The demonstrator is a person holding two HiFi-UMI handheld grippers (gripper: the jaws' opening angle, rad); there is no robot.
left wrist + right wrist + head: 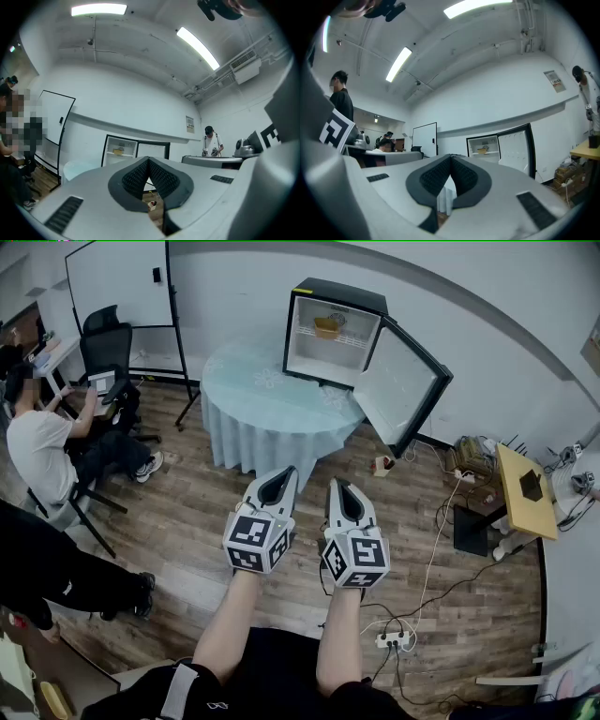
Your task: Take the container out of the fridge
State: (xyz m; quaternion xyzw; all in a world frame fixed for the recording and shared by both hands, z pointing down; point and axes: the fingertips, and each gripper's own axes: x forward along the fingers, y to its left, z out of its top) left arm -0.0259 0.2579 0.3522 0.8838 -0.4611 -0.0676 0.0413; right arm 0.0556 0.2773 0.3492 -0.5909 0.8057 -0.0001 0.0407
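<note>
Holding the left tool (pixel 280 476) and the right tool (pixel 339 489) side by side at lower centre of the head view, bare forearms behind them, marker cubes facing up, both pointed up the frame toward the fridge (pixel 337 289). Well apart from that fridge, with a stretch of wooden floor (pixel 187 512) and the near edge of the round table (pixel 253 395) between. Closed, in the left gripper view, with jaw tips pressed together and nothing gripped: the left tool (pixel 149 161). Likewise closed in the right gripper view, tips meeting, empty: the right tool (pixel 451 157). Standing at upper centre of the head view on the table with its pale blue cloth: the black fridge, white inside, door (pixel 398 381) swung wide open toward the right of the frame. Resting on the upper shelf inside: the container (pixel 326 326), small and yellowish, untouched by either tool. Also showing as a small yellow shape on that shelf left of centre in the left gripper view (pixel 118 151) and right of centre in the right gripper view (pixel 482 151). At upper left of the head view: a whiteboard (pixel 117 277) on a stand, a black office chair (pixel 105 351), and a seated person (pixel 37 451) in a white shirt. Near the right edge: a yellow-topped stand (pixel 530 517), with cables and a power strip (pixel 392 640) lying on the floor lower down
</note>
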